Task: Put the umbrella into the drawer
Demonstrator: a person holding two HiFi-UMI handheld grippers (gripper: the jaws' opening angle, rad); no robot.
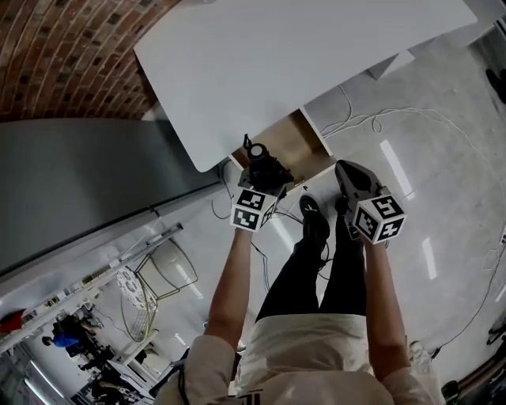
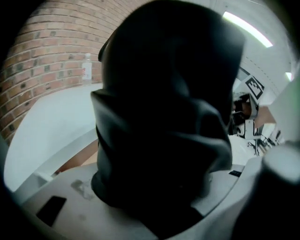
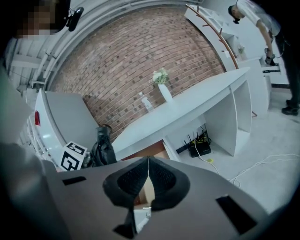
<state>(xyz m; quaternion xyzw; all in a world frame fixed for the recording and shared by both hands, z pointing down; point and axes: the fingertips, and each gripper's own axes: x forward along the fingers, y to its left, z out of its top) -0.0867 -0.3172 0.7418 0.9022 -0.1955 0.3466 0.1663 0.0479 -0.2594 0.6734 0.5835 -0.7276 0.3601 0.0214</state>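
A black folded umbrella is clamped in my left gripper, which hovers over the open wooden drawer under the white desk. In the left gripper view the umbrella fills most of the picture, with the drawer's brown inside showing beside it. My right gripper is to the right of the drawer, shut and empty. In the right gripper view its pads touch; the umbrella and drawer lie ahead of it.
On the desk stand a vase of flowers and a clear bottle. A router and cables lie on the floor by the desk. A grey panel is left of the drawer. A person stands far right.
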